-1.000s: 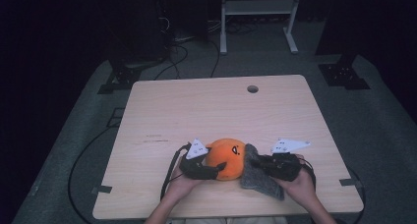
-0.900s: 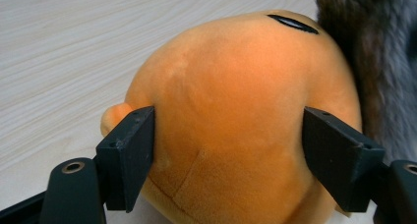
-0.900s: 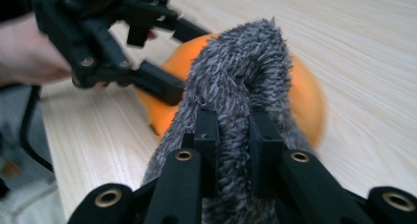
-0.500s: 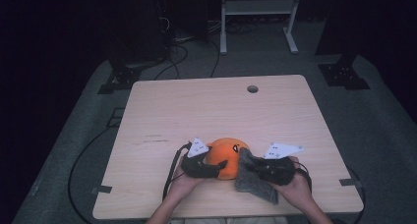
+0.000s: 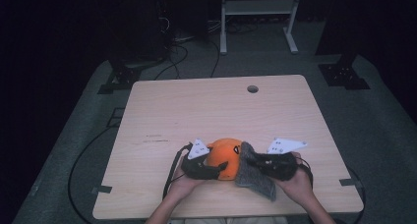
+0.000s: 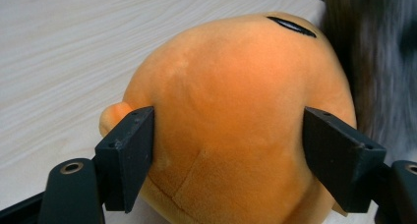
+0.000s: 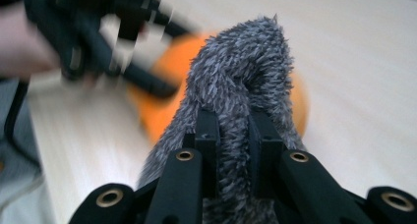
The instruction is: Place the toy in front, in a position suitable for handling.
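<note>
On the left, the left gripper (image 5: 209,167) sits where it was a second ago, its jaws pressed against either flank of the orange plush toy (image 5: 223,157); the left gripper view shows both black pads bearing on the toy's sides (image 6: 236,116) while it rests on the wooden surface (image 5: 206,111), near the front edge and roughly midway across. This hold has not altered, so the toy seems to be merely steadied. The change lies to the right: the grey fuzzy cloth (image 5: 253,172), which a second ago lay a little lower and further right beside the toy, is now drawn up against the toy's right side, its upper edge touching the orange fabric while its lower corner trails toward the front edge of the surface. The right gripper (image 5: 258,161) has shifted slightly left with it and pinches a raised fold of the cloth (image 7: 241,96) tightly between nearly closed jaws, with the toy blurred behind. Judging from this, the work in hand looks like wiping or covering the toy with the cloth; contact has just been made, and the cloth does not yet lie over the top.
</note>
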A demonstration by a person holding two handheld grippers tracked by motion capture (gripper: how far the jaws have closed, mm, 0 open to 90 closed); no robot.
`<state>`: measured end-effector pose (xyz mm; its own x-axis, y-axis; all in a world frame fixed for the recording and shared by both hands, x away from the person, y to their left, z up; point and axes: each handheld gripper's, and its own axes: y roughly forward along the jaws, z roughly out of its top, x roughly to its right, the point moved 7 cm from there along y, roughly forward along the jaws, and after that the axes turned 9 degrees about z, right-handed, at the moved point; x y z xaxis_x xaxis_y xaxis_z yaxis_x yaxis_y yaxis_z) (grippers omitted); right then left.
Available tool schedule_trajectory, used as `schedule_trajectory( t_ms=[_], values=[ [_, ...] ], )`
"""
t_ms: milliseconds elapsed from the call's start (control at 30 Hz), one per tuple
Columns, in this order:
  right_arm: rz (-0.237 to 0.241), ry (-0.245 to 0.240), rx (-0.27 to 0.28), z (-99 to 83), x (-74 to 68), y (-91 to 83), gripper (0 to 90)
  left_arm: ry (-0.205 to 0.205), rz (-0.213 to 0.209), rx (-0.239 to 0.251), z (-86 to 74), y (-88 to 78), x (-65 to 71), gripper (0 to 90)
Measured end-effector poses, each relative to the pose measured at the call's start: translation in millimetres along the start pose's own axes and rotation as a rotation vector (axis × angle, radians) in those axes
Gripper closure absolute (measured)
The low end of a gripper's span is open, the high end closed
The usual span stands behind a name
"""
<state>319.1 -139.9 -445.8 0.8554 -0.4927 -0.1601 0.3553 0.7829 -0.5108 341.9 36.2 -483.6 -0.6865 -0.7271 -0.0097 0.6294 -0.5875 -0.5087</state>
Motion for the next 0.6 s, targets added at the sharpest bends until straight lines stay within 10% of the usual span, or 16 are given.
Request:
schedule_trajectory(
  t_ms=[167,267,600],
  values=[
    [0.035,0.044,-0.046,-4.8,14.1,12.9,77.2,0.103,-0.015,0.043,8.3,-8.2,7.8,19.1],
    [0.040,0.008,-0.091,-12.9,7.6,9.2,77.3,0.086,-0.018,0.127,20.5,-13.2,7.5,16.5],
    [0.162,0.026,-0.152,-25.8,6.3,-2.3,75.9,0.180,-0.011,0.061,7.6,-8.4,17.7,27.1]
  ],
)
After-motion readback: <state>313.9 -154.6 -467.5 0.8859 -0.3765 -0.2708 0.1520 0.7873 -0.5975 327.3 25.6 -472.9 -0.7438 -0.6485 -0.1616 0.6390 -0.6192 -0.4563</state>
